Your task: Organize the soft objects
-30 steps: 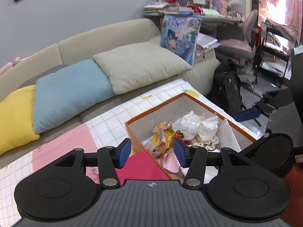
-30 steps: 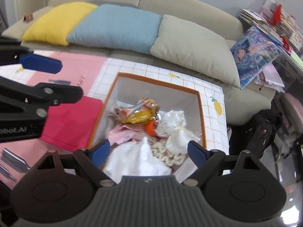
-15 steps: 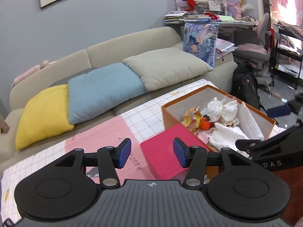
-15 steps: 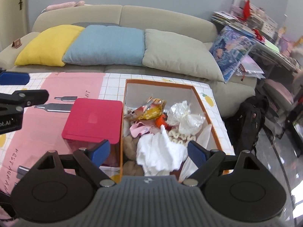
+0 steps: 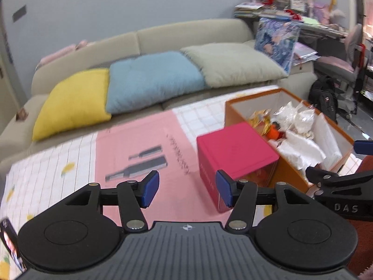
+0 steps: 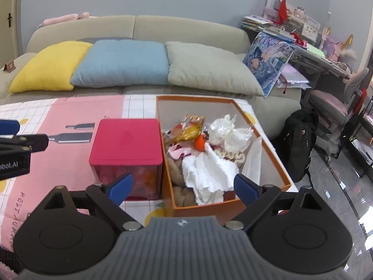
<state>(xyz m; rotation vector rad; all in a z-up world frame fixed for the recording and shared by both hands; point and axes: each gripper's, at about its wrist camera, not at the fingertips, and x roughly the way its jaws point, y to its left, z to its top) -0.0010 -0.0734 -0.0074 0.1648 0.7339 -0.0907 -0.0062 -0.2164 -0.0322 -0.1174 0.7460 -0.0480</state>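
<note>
On a pink-and-white tablecloth (image 6: pixel 77 107) before a sofa (image 6: pixel 186 29), an orange box (image 6: pixel 275 156) holding a white cloth (image 6: pixel 209 170) touches a red box (image 6: pixel 127 140); the left gripper (image 5: pixel 187 187) stands moderately open and empty, the right gripper (image 6: pixel 183 186) wide open and empty.

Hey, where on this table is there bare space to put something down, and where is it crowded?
The widest free patch is the pink cloth left of the red box, running back toward the sofa cushions. A narrower strip lies in front of the red box. It is crowded at the orange box, heaped with soft things and tight against the red box, with no gap for a hand.
</note>
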